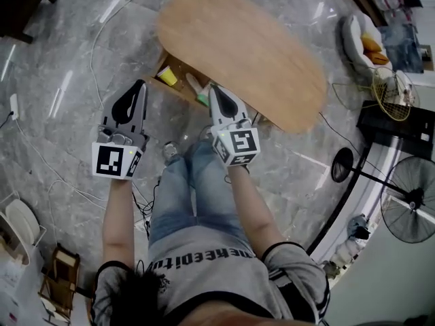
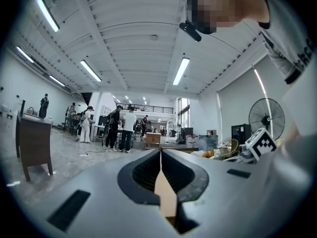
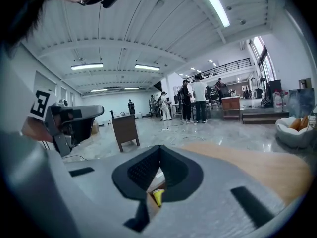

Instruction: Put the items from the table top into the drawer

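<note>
Head view: desk with a bare oval wooden top. The drawer under its left edge stands pulled out. In the drawer lie a yellow cup, a beige thing and a green thing; what the last two are cannot be made out. The person stands before the drawer, one tool in each hand. The left tongs hang over the grey floor beside the drawer. The right tongs hang over the drawer's near edge, by the green thing. At the upper right a white bowl on the floor holds something orange.

Left gripper view: the left tongs are pressed together with nothing between them, pointing level across the hall. A standing fan is at the right, and people stand far back.

Right gripper view: the right tongs are also pressed together and carry nothing. The cup shows through the opening below their seam, down in the drawer and apart from them. The desk top spreads to the right, with the white bowl and its orange contents past its far end.
</note>
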